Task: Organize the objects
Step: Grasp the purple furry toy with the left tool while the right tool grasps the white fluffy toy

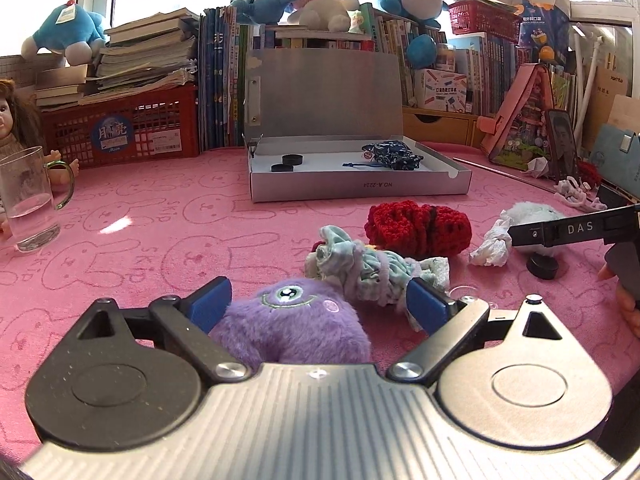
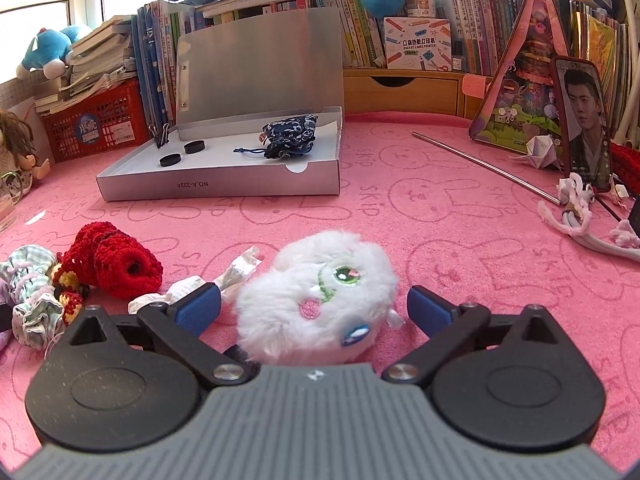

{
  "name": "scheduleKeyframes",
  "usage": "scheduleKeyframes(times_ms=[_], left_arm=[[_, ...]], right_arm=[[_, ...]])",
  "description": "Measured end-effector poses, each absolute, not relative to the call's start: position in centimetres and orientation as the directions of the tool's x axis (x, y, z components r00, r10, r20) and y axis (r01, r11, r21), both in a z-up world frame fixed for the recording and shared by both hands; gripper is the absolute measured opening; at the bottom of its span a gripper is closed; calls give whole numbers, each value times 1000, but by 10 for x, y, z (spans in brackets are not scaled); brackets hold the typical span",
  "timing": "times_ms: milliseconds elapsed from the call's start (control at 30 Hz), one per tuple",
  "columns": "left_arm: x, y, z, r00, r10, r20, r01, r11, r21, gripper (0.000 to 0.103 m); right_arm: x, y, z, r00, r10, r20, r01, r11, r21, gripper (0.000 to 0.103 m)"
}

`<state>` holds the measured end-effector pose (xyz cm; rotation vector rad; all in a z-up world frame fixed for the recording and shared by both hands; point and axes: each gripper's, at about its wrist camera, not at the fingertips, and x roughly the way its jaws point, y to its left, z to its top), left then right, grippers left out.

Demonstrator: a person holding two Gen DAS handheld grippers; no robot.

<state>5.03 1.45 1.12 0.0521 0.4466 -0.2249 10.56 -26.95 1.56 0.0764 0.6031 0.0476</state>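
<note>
A purple plush [image 1: 296,320] with one eye lies on the pink cloth between the blue pads of my left gripper [image 1: 319,293], which is open. A white plush [image 2: 320,296] lies between the wide-open pads of my right gripper [image 2: 314,292], with a gap on each side. Behind them stands an open grey box [image 1: 360,191] [image 2: 224,190] holding a blue patterned pouch [image 1: 394,155] [image 2: 290,136] and two black rings [image 2: 182,154]. A red knit piece [image 1: 416,229] [image 2: 114,258], a pale scrunchie [image 1: 360,268], crumpled tissue [image 1: 494,242] and a black cap [image 1: 542,266] lie loose nearby.
A glass mug [image 1: 28,204] stands at the left by a doll [image 1: 16,120] and a red crate [image 1: 120,132] of books. A metal rod [image 2: 480,164], a white cord [image 2: 576,216] and a portrait card [image 2: 586,120] are at the right. Books and plush toys line the back.
</note>
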Motion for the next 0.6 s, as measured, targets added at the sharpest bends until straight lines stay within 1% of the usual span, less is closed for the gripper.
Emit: scheduleKeyframes(times_ms=[233, 333, 500, 600], left_arm=[[48, 15, 6, 894, -170, -415, 197, 980, 22, 96], [50, 14, 1, 893, -145, -426, 180, 983, 43, 97], [53, 16, -7, 881, -141, -452, 175, 984, 34, 97], [55, 14, -11, 877, -137, -460, 172, 985, 34, 97]], right_arm=[[110, -268, 13, 804, 56, -592, -9, 997, 82, 103], [112, -265, 12, 797, 42, -603, -10, 998, 55, 103], [115, -256, 11, 785, 5, -620, -11, 1000, -7, 103], [116, -256, 10, 783, 5, -621, -11, 1000, -7, 103]])
